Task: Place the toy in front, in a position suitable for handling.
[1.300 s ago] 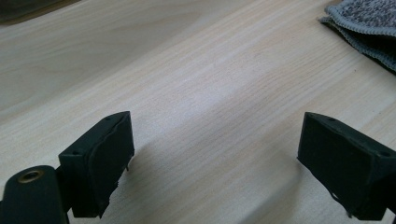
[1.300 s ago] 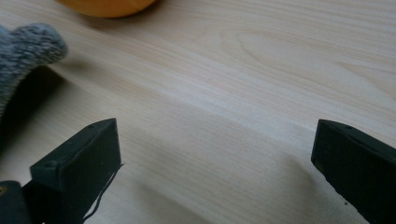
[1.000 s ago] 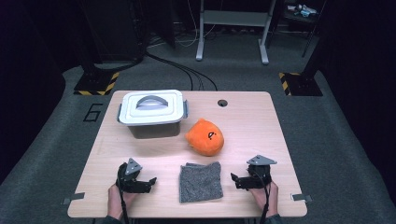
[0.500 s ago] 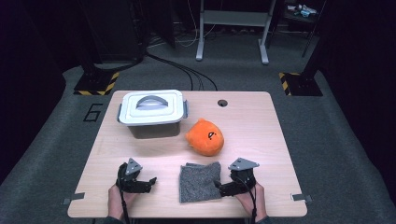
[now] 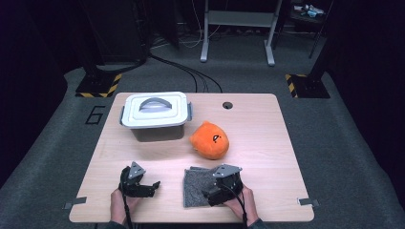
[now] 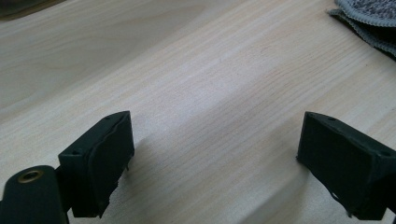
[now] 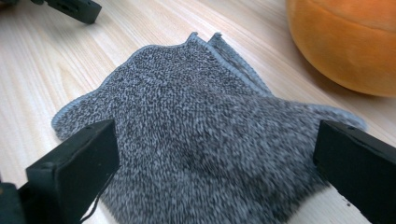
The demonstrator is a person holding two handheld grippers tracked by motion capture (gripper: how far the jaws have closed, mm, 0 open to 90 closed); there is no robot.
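Note:
A folded grey cloth (image 5: pixel 197 186) (image 7: pixel 201 130) lies on the wooden table (image 5: pixel 258 143) near its front edge. My right gripper (image 5: pixel 208 196) (image 7: pixel 215 172) hovers over the cloth's right half, open, jaws spread wide across the fabric. My left gripper (image 5: pixel 152 187) (image 6: pixel 215 158) rests on bare wood to the left of the cloth, also open and empty; a corner of the cloth (image 6: pixel 369 18) shows at the top right of the left gripper view. An orange plush toy (image 5: pixel 210 140) (image 7: pixel 345 42) sits just behind the cloth.
A white lidded storage box (image 5: pixel 155 115) with a grey handle stands at the back left of the table. A cable hole (image 5: pixel 227 105) marks the back edge. Metal brackets (image 5: pixel 305 202) sit at the front corners. The left gripper's jaw tip (image 7: pixel 74 9) appears far off.
My right gripper has moved left from the bare table at the right onto the grey cloth, staying open. The left gripper has not moved.

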